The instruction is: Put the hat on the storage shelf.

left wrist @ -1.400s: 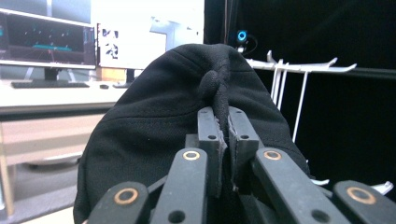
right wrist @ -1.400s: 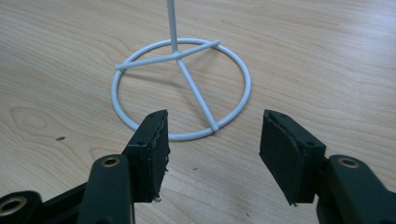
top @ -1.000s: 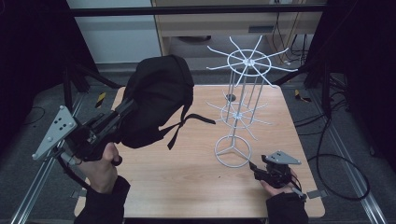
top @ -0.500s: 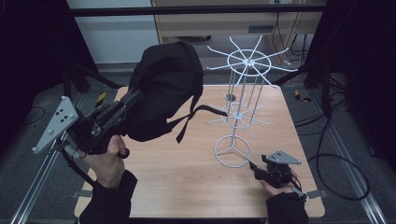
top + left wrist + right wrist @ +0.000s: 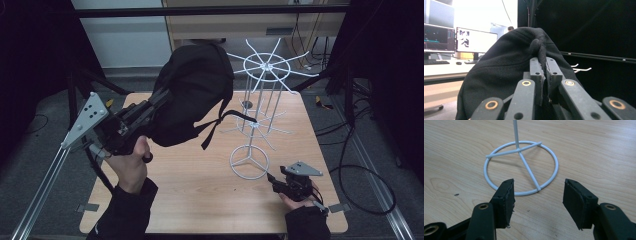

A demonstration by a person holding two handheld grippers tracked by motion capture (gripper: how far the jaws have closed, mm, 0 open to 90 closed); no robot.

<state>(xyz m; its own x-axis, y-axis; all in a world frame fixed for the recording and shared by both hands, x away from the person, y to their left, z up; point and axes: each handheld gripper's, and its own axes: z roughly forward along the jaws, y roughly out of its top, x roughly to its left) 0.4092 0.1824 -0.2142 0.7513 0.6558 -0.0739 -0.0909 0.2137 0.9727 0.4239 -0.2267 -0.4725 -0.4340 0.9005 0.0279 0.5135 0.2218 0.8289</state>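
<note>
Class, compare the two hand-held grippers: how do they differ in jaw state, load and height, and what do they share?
The left hand-held gripper has its jaws shut on a fold of the black bag; the right hand-held gripper has its jaws apart and holds nothing. The left is raised above the table, carrying the bag; the right sits low, near the white wire rack's base ring. Both have black jaws and are held by a hand.

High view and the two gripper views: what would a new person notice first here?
First, the black backpack, held in the air above the table's left side by the left gripper, whose jaws pinch its fabric. Next, the white wire rack standing right of centre, with the open right gripper near its round base.
</note>
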